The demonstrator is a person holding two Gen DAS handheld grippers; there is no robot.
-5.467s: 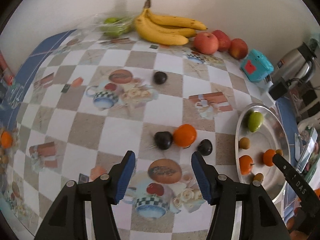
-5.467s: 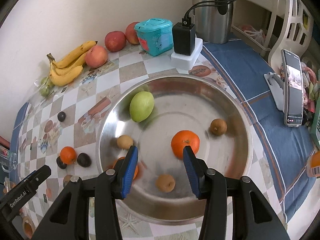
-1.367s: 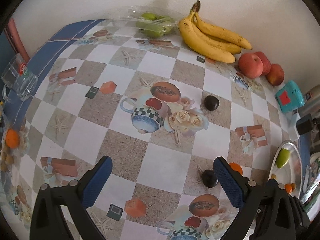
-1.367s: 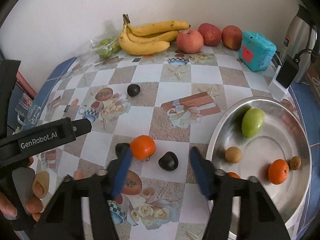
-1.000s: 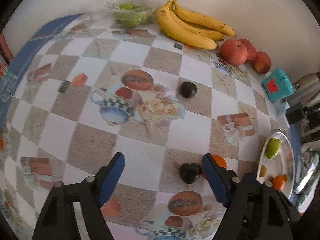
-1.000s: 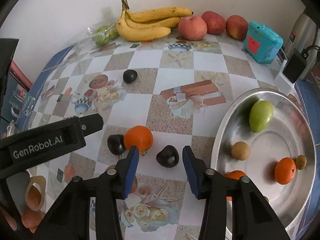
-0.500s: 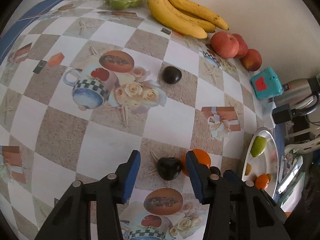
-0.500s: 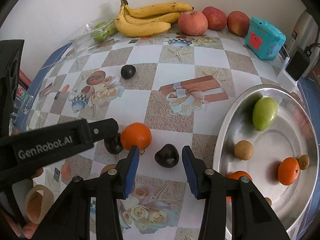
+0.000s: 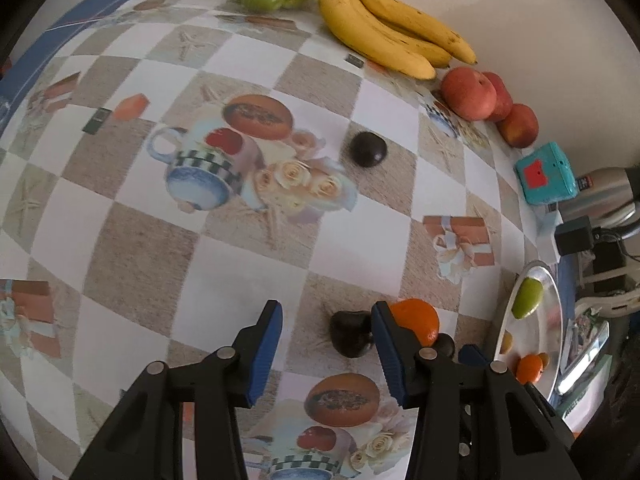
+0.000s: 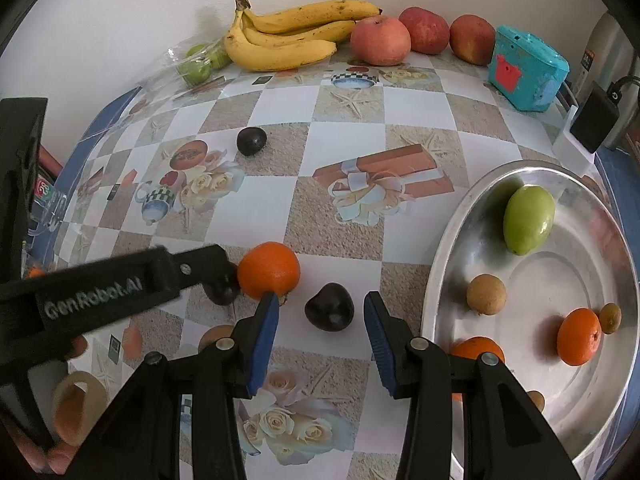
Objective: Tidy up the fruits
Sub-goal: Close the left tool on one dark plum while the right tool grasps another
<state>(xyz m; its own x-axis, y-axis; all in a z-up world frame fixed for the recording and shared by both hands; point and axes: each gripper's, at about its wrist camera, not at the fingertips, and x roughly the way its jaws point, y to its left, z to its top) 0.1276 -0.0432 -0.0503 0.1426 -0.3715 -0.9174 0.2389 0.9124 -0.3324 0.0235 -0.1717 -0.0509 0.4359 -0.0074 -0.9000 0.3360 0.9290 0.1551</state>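
Two dark plums and an orange point(image 10: 269, 270) lie together on the checked tablecloth. One plum point(image 9: 352, 334) sits between the fingers of my left gripper point(image 9: 326, 344), close against the right pad, with a wide gap to the left pad; the jaws are open. The orange point(image 9: 416, 318) shows just behind that right finger. My right gripper point(image 10: 320, 332) is open around the other plum point(image 10: 329, 312), with gaps on both sides. A finger of the left gripper point(image 10: 192, 266) crosses the right wrist view and half covers its plum point(image 10: 222, 288). A third plum point(image 10: 251, 141) lies alone farther back.
A steel plate point(image 10: 440, 280) on the right holds a green fruit point(image 10: 528, 218), a brown fruit point(image 10: 486, 294) and oranges point(image 10: 578, 336). Bananas point(image 10: 288, 40), apples point(image 10: 380, 40), bagged green fruit point(image 10: 200, 64), a teal box point(image 10: 526, 68) and a kettle point(image 9: 608, 196) line the wall.
My left gripper's jaws have narrowed from wide apart, and it has come down around the plum beside the orange. The right gripper has stayed over its plum.
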